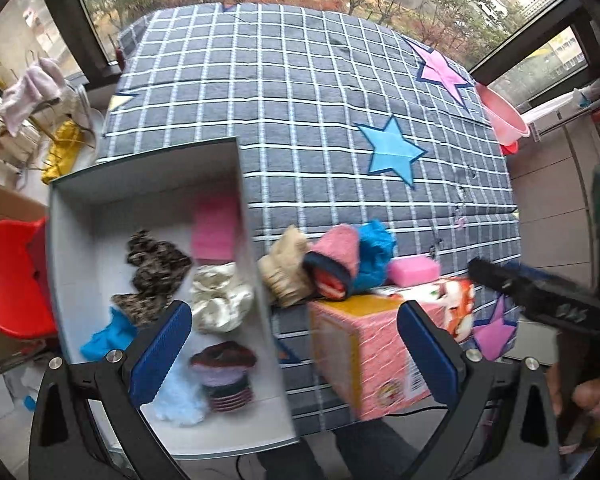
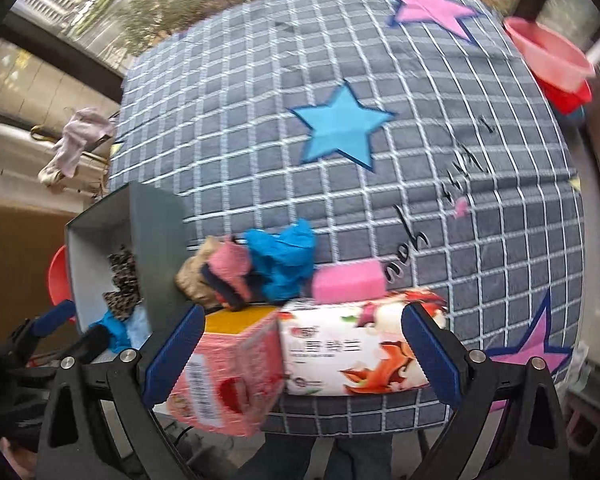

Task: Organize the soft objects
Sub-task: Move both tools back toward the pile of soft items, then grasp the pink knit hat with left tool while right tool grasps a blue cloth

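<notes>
We hold both grippers spread wide and empty. The left gripper (image 1: 294, 344) hangs over the near wall of the open white cardboard box (image 1: 76, 208), and the right gripper (image 2: 304, 348) faces the pink printed carton (image 2: 228, 376) and the fox-printed tissue pack (image 2: 356, 356).

The box sits at the left front corner of the grid-patterned grey cloth with stars (image 1: 300, 92) that covers the surface. We judge it is the collecting bin, since it already holds a leopard-print cloth (image 1: 152, 272), a cream satin scrunchie (image 1: 218, 300), a striped knit piece (image 1: 224, 376), a bright blue glove (image 1: 104, 336), pale blue fluff (image 1: 176, 400) and a pink sheet against the far wall (image 1: 214, 224).

What is left to sort is heaped just right of the box, behind and partly on the carton — a tan fuzzy bundle (image 1: 280, 268), a pink-and-navy rolled sock (image 1: 334, 264), a crumpled blue cloth (image 1: 374, 256) and a pink sponge block (image 1: 414, 272). Perched up there, they sit at gripper height, which should make for an easy pick.

Room is tight near us: the carton and the tissue pack stand at the front edge of the surface, the carton appearing to overhang it, so a careless nudge could tip it off. The box wall rises beside the tan bundle, so we must lift items over it. Beyond the heap the cloth lies bare — plenty of room to approach from above or behind.
</notes>
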The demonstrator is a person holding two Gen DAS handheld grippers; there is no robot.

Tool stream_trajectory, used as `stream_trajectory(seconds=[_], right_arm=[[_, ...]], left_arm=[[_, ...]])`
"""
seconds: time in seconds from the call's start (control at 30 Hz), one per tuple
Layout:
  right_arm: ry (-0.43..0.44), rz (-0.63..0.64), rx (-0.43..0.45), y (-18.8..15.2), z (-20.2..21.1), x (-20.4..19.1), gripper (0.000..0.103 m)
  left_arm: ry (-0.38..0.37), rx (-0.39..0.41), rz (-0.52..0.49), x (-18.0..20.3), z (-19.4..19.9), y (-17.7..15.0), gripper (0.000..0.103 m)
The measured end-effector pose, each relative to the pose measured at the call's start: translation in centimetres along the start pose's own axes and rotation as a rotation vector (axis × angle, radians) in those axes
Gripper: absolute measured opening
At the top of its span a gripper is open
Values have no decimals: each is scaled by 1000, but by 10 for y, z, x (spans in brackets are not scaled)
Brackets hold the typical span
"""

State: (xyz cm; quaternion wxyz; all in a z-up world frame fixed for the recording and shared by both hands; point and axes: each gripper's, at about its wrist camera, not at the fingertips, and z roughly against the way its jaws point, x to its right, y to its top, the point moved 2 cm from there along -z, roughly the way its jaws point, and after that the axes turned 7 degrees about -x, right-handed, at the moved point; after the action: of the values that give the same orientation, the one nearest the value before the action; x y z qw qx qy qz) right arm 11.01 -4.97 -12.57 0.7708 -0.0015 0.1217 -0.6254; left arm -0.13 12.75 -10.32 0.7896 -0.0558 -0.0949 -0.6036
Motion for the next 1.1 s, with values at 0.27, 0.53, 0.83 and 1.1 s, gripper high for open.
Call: stream_trajectory(seconds=[0.27, 0.53, 0.83, 1.1], right_arm=[[87, 18, -120, 19, -44, 3, 99], [162, 183, -287, 51, -100, -44, 99], [23, 302, -438, 56, -157, -55, 99], [-225, 314, -228, 70, -135, -2, 99]], left_arm=[[7, 12, 77, -1, 5, 11, 103], [52, -6, 136, -11, 5, 4, 103], [69, -41, 161, -2, -9, 11, 103], [73, -61, 122, 25, -21, 29, 103]])
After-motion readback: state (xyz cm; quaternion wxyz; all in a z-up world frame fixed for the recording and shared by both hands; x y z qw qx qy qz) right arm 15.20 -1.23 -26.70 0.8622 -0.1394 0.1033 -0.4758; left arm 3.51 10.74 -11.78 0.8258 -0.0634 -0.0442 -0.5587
